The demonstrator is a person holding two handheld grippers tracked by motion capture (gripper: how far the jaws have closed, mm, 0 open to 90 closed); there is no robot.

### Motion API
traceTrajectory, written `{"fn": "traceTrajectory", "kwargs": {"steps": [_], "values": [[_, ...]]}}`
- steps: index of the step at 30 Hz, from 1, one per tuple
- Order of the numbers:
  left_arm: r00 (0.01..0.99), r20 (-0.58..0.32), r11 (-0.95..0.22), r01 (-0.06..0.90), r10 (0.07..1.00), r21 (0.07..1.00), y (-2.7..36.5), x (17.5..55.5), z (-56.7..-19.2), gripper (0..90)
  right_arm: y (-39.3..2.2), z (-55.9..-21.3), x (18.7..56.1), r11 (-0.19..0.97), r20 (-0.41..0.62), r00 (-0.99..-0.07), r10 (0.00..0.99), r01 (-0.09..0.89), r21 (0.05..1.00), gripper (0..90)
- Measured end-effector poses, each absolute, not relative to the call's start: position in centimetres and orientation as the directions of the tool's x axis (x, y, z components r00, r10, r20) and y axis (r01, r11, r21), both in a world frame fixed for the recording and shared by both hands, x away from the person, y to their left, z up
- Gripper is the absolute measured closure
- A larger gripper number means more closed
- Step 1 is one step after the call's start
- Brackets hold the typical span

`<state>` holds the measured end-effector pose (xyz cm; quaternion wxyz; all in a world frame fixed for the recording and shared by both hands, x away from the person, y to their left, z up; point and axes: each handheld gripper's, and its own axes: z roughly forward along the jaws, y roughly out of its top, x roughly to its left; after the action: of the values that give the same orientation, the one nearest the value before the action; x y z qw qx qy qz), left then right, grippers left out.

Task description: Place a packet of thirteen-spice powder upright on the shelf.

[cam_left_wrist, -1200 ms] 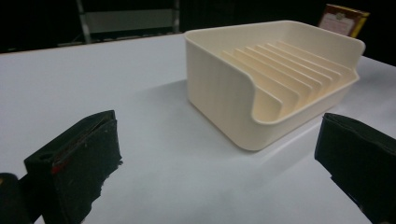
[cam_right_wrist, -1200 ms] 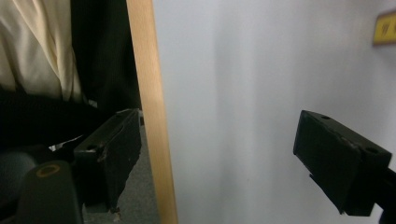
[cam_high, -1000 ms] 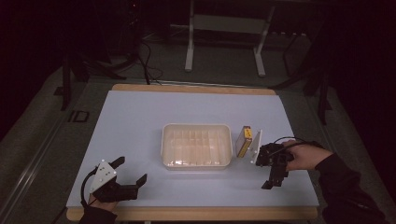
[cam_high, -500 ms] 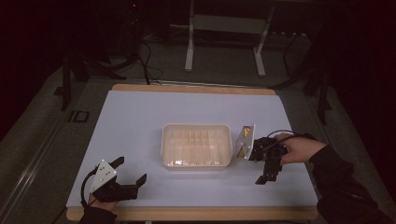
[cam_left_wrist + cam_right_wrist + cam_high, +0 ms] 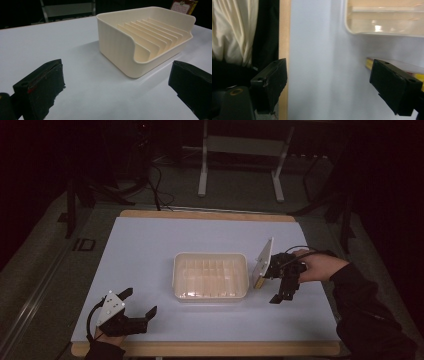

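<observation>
Room: dark surround, grey floor (image 5: pixel 45 270), a metal stand (image 5: pixel 240 165) with two legs beyond the far table edge, cables (image 5: pixel 155 185) trailing on the floor at far left.

Table (image 5: pixel 150 245): white top with a wooden rim showing along the far and near edges. Wide bare stretches on the left half and across the far strip; a narrower bare strip on the right past the right hand. Surface matte and evenly lit.

Cream tray (image 5: pixel 210 276): sits flat slightly right of centre, long side running left to right, raised ribs along its floor. Left gripper view shows the ribs clearly and one rounded corner nearest the jaws; open table lies between that corner and the jaws.

Yellow packet (image 5: pixel 258 282): just right of the tray's right wall, near the table. Most of it is covered by the grey plate on the right gripper in the high view, so whether it touches the tray cannot be told. In the right gripper view its edge runs behind the right-hand jaw and is cut off there.

Right gripper (image 5: pixel 280 295): at the right, turned toward the near edge, jaws wide apart, nothing between them; the packet lies beside one jaw, not gripped.

Left gripper (image 5: pixel 137 306): near-left corner, close to the near edge, jaws spread wide and empty, aimed at the tray.

Dark sleeve (image 5: pixel 370 315) at near right.
</observation>
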<state>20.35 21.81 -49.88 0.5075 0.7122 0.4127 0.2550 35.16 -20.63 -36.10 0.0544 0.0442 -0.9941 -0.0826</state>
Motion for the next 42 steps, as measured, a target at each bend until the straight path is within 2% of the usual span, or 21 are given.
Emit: {"fn": "traceTrajectory", "kwargs": {"steps": [17, 20, 28, 30, 32, 42], "values": [[0.523, -0.06, -0.14, 0.335, 0.85, 0.932, 21.9, 20.3, -49.9, 0.4, -21.0, -34.3, 38.8, 0.966, 0.035, -0.998, -0.048, -0.038, 0.256, 12.9], [0.523, -0.059, -0.141, 0.335, 0.85, 0.931, 21.9, 20.3, -49.9, 0.4, -20.9, -34.3, 39.3, 0.97, 0.048, -0.998, -0.041, -0.028, 0.241, 13.3], [0.526, -0.067, -0.134, 0.336, 0.848, 0.932, 22.0, 20.3, -49.9, 0.4, -20.9, -35.6, 40.4, 0.986, -0.056, -0.997, -0.047, -0.056, 0.157, 15.2], [0.527, -0.068, -0.134, 0.336, 0.847, 0.932, 22.0, 20.3, -49.9, 0.4, -20.8, -35.8, 40.6, 0.986, -0.049, -0.997, -0.051, -0.059, 0.159, 13.9], [0.531, -0.068, -0.137, 0.336, 0.845, 0.932, 21.9, 20.3, -49.9, 0.4, -20.9, -36.2, 40.9, 0.986, -0.084, -0.996, -0.044, -0.057, 0.159, 13.5], [0.534, -0.073, -0.137, 0.343, 0.843, 0.929, 21.9, 20.4, -49.9, 0.4, -21.2, -37.5, 42.3, 0.986, -0.065, -0.998, 0.022, 0.011, 0.164, 11.3]]}}
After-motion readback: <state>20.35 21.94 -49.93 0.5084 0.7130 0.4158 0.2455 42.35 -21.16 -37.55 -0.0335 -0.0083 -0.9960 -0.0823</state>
